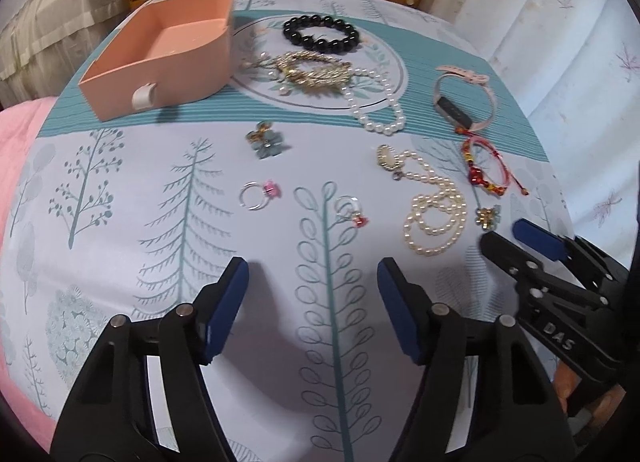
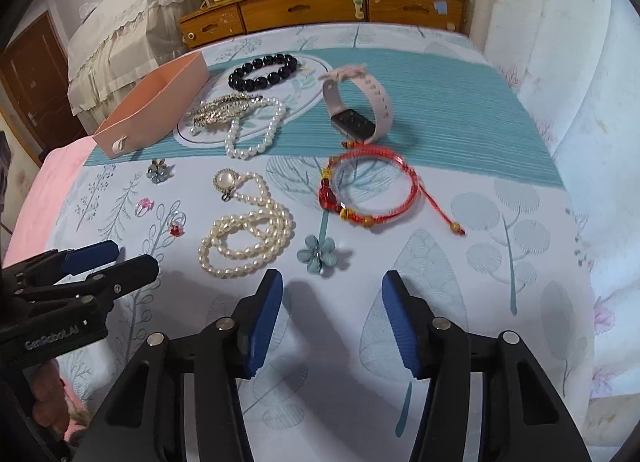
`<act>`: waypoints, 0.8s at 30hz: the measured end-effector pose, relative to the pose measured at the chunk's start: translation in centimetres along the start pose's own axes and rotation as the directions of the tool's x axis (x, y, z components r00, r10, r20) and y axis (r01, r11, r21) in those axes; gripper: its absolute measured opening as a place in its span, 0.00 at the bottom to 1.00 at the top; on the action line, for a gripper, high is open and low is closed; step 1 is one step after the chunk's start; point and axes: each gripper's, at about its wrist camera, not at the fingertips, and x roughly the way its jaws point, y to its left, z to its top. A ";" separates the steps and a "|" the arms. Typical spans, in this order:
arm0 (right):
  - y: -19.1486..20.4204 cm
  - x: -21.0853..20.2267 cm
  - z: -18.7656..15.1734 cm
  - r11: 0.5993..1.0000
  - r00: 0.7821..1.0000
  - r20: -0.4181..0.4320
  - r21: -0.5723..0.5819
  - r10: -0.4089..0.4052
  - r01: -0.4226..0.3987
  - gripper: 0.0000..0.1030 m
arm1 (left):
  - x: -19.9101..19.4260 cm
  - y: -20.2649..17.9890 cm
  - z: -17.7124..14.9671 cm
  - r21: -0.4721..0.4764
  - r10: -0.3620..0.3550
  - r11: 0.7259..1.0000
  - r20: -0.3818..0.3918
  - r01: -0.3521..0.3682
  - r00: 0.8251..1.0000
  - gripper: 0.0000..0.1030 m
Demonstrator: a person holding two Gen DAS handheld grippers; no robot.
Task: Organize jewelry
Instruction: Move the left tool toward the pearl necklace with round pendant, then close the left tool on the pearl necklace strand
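Jewelry lies spread on a tree-print bedsheet. An empty pink box sits at the far left. Near it are a black bead bracelet, a gold hair clip and a pearl bracelet. A pearl necklace, a red cord bracelet, a pink smartwatch and a blue flower clip lie closer. Two rings lie ahead of my left gripper. Both my left gripper and my right gripper are open, empty, above the sheet.
A wooden headboard with drawers stands beyond the bed. A pink blanket lies at the left edge. White curtains hang at the right. A second blue flower clip lies below the box.
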 end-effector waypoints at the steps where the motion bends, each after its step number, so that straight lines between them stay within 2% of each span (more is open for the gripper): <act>1: 0.1 0.1 0.1 1.000 1.000 0.006 -0.005 -0.003 0.003 0.50 | -0.1 -0.2 0.0 0.007 -0.003 1.000 0.006 0.003 1.000 0.63; 5: 0.2 0.4 0.3 1.000 1.000 0.024 -0.018 -0.013 0.013 0.44 | -0.4 -0.7 0.2 0.016 -0.013 1.000 0.021 0.013 1.000 0.57; 7: 0.5 0.6 0.4 0.999 0.999 0.040 -0.039 -0.035 0.036 0.38 | -0.3 -1.0 0.4 0.021 -0.021 1.000 0.024 0.020 0.999 0.53; 10: 1.0 0.8 0.5 0.996 0.996 0.060 -0.069 -0.059 0.063 0.27 | -0.3 -1.9 0.7 0.055 -0.029 0.998 0.031 0.027 0.999 0.52; 11: 1.1 0.8 0.5 0.995 0.996 0.068 -0.077 -0.064 0.069 0.19 | -0.3 -2.2 0.8 0.066 -0.032 0.997 0.034 0.029 0.999 0.52; 17: 0.8 0.6 0.0 0.995 0.994 0.095 -0.080 -0.058 0.066 0.19 | -0.4 -4.6 2.0 0.167 -0.076 0.984 0.034 0.069 0.997 0.50; 21: -0.1 0.2 -0.4 0.997 0.995 0.090 -0.060 -0.046 0.051 0.19 | 0.1 -6.4 3.2 0.270 -0.118 0.957 0.019 0.109 0.993 0.49; 23: -0.6 0.0 -0.7 0.998 0.995 0.091 -0.044 -0.043 0.048 0.19 | 0.6 -7.4 3.7 0.337 -0.110 0.936 0.014 0.099 0.994 0.46; 24: -0.9 -0.1 -0.8 0.998 0.995 0.090 -0.039 -0.041 0.045 0.19 | 0.8 -7.7 3.9 0.355 -0.102 0.931 0.014 0.091 0.995 0.39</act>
